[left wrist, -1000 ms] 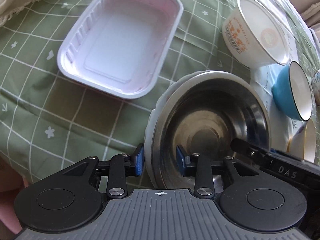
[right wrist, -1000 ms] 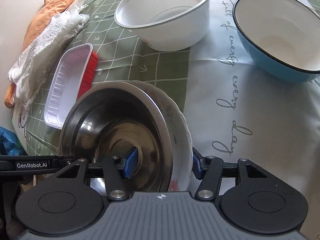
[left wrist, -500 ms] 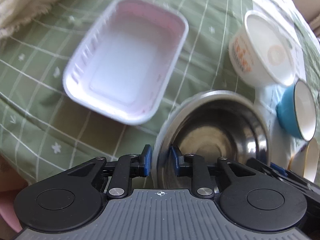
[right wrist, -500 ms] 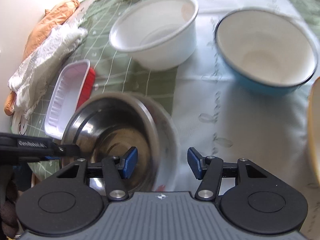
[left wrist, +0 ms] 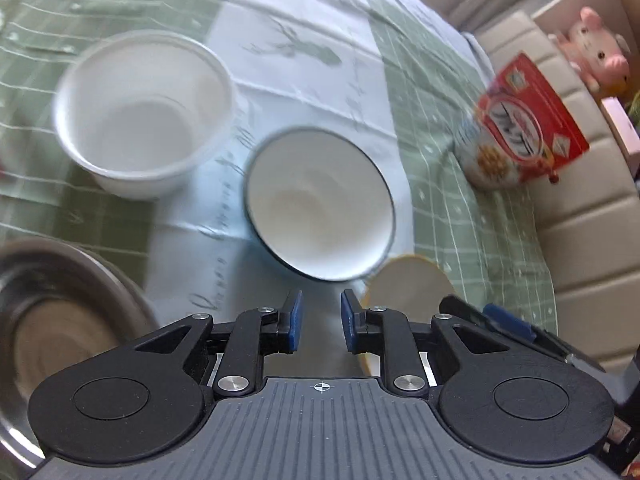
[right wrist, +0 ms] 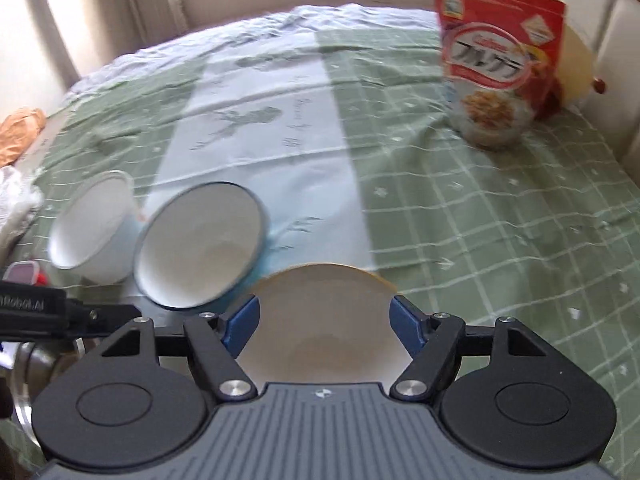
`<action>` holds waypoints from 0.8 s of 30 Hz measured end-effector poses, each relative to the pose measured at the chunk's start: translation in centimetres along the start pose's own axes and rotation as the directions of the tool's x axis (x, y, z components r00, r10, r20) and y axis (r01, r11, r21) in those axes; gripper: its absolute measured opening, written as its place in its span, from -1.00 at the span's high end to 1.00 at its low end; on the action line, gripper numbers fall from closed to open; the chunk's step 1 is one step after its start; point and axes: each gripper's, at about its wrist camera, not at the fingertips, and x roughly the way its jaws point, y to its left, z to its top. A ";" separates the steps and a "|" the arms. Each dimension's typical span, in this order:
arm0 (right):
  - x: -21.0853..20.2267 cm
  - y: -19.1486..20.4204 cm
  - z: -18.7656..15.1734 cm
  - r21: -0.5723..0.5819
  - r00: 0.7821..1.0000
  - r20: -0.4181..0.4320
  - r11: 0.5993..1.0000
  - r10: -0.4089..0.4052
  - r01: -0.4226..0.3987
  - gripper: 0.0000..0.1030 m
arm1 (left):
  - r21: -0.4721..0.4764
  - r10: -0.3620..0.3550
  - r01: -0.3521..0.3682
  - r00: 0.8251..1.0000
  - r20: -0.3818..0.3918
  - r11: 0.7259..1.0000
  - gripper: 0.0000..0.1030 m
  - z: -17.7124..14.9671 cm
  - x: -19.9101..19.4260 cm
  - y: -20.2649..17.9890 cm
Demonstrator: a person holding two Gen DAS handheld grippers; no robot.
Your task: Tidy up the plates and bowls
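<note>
Left wrist: steel bowl [left wrist: 60, 320] cropped, blurred

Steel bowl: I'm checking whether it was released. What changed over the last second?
Both tools let go of the steel bowl and swung away toward the blue bowl and yellow bowl. The left tool is empty; the right tool is opening, empty. The white bowl stayed put.

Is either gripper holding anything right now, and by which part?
Nothing is held. The left gripper is nearly shut on air; the right gripper is opening above the yellow bowl.
</note>
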 end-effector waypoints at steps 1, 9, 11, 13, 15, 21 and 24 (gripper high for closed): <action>0.6 -1.6 -0.2 0.028 0.999 -0.026 0.999 -0.030 0.031 -0.41 | 0.009 0.000 0.001 1.000 -0.031 1.000 0.56 -0.4 1.5 -0.9; 4.9 -7.3 -1.5 0.140 0.993 -0.119 0.990 0.007 0.009 -0.41 | 0.050 0.119 -0.113 0.985 -0.127 0.992 0.54 -2.7 7.2 -3.4; 6.2 -7.2 -1.5 0.162 0.990 -0.136 0.987 0.035 -0.013 -0.39 | 0.061 0.122 -0.115 0.984 -0.133 0.992 0.55 -3.0 8.0 -3.6; 7.3 -7.0 -1.5 0.185 0.985 -0.156 0.982 0.071 -0.042 -0.25 | 0.073 0.101 -0.091 0.985 -0.140 0.993 0.55 -3.1 8.5 -3.9; 8.1 -6.6 -1.7 0.197 0.979 -0.177 0.978 0.100 -0.064 -0.04 | 0.105 0.091 -0.078 0.987 -0.133 0.991 0.54 -3.3 8.6 -4.4; 8.5 -4.5 -2.3 0.120 0.974 -0.204 0.990 0.096 -0.073 0.15 | 0.204 0.125 -0.097 0.984 -0.128 0.974 0.54 -4.0 8.3 -5.2; 8.2 -4.2 -2.6 0.127 0.967 -0.226 0.988 0.118 -0.090 0.16 | 0.218 0.135 -0.103 0.982 -0.134 0.970 0.54 -4.2 7.6 -4.9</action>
